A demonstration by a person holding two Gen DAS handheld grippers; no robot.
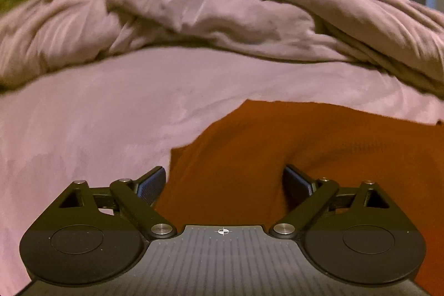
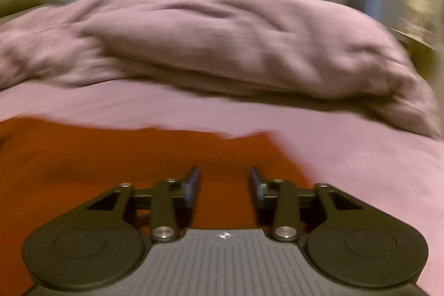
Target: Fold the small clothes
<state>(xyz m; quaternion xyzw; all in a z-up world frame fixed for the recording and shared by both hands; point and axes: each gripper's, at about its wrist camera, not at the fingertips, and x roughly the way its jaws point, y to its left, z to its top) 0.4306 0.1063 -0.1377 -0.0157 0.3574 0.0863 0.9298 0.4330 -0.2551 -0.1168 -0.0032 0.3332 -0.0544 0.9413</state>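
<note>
Both tongs hang over the orange garment (image 1: pixel 277 151), spread flat on the bed sheet (image 1: pixel 83 115) in front of the rumpled duvet (image 1: pixel 222 4), seemingly for folding. Left tongs (image 1: pixel 224 182) gape wide at its near left edge; right tongs (image 2: pixel 224 185) stand narrowly parted near its right corner, neither holding cloth.

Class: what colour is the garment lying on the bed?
Rust orange garment, plain; clearest in the left wrist view.
</note>
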